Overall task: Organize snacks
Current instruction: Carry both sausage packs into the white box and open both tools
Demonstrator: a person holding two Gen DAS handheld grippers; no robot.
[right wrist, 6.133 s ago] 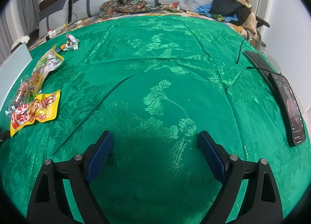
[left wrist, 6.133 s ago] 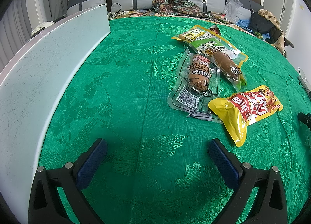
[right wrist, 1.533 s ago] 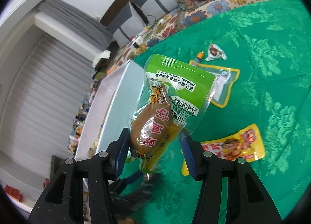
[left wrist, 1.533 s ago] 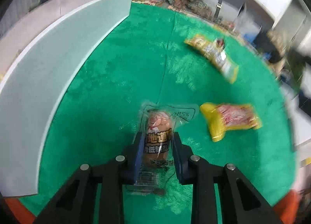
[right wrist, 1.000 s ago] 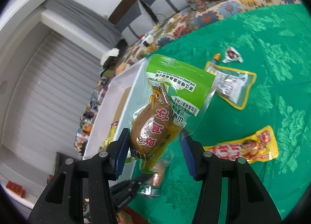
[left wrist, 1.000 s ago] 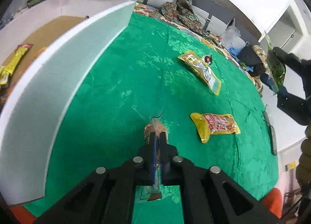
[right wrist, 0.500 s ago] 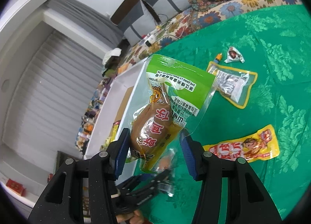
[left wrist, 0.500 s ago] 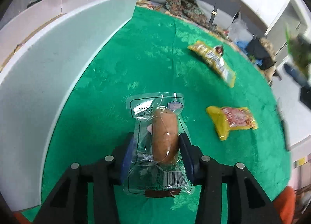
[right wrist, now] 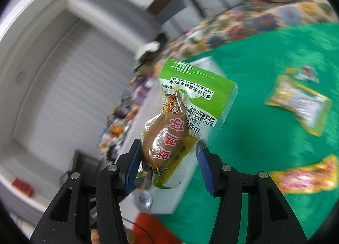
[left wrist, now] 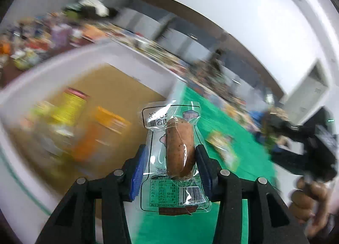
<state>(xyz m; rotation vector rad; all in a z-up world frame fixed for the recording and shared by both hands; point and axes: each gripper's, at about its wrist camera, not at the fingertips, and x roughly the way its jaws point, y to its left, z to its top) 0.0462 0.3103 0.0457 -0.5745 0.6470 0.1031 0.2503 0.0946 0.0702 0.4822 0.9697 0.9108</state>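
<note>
1. The left gripper [left wrist: 170, 168] is holding a clear vacuum-packed sausage packet [left wrist: 173, 157] between its blue pads [left wrist: 137, 170], jaws partly apart and having just been opening around the packet, which is standing upright between them.
2. That packet is hanging in the air over the edge of a white box [left wrist: 31, 74] with a brown floor; blurred yellow and orange snack packs [left wrist: 84, 121] are lying inside it.
3. The right gripper [right wrist: 167, 165] is clamping a green-topped packet holding a brown piece of meat [right wrist: 180, 121], jaws partly apart with the pouch between them, lifted clear of the green patterned cloth [right wrist: 264, 138].
4. On the cloth, a yellow-rimmed clear pouch [right wrist: 298, 104] and a yellow-and-red snack bag [right wrist: 305, 176] are lying well apart.
5. In the left wrist view, a person's hand [left wrist: 307, 203] is gripping the other black tool at the right edge.
</note>
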